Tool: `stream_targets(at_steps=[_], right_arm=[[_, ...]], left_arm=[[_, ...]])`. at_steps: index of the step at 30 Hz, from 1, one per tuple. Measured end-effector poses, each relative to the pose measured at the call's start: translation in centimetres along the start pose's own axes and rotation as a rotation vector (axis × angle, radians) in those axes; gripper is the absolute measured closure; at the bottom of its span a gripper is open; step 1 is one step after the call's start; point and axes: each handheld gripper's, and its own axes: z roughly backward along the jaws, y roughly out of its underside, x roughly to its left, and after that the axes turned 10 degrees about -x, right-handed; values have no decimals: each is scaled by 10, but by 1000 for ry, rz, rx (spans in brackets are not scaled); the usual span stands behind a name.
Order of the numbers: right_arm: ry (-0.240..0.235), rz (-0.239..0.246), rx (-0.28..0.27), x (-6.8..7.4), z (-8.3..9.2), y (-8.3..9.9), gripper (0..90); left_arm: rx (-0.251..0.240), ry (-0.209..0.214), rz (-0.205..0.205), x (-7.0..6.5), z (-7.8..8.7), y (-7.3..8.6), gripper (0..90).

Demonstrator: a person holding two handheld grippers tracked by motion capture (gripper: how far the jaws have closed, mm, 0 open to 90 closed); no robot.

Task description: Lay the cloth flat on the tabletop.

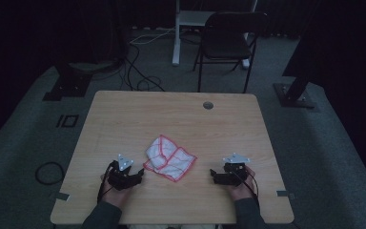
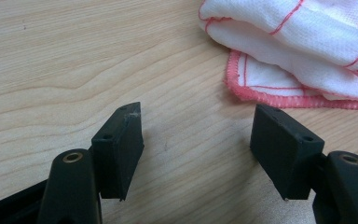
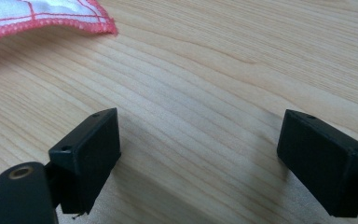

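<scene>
A white cloth with red grid lines and a red hem [image 1: 168, 159] lies crumpled and partly folded on the wooden table [image 1: 171, 119], near its front middle. My left gripper [image 1: 139, 175] rests low on the table just left of the cloth, open, nothing between its jaws. In the left gripper view the cloth [image 2: 303, 51] lies ahead and to the right of the left gripper [image 2: 198, 140]. My right gripper [image 1: 213, 175] sits on the table right of the cloth, open and empty. In the right gripper view the cloth's hem [image 3: 51, 21] shows at the top left, beyond the right gripper [image 3: 200, 154].
A round cable hole [image 1: 208, 105] is near the table's far edge. Beyond the table stand a dark folding chair [image 1: 228, 40] and a white desk leg [image 1: 176, 33]. Cables [image 1: 138, 71] trail over the floor at the left.
</scene>
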Motion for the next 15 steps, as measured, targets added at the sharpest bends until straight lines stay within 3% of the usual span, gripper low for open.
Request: stream_targets(at_steps=[13, 15], right_arm=[[5, -6, -2, 1, -1, -1, 138], [3, -6, -2, 1, -1, -1, 182]], left_arm=[[-1, -6, 5, -1, 0, 0, 348], [-1, -5, 5, -1, 0, 0, 347]])
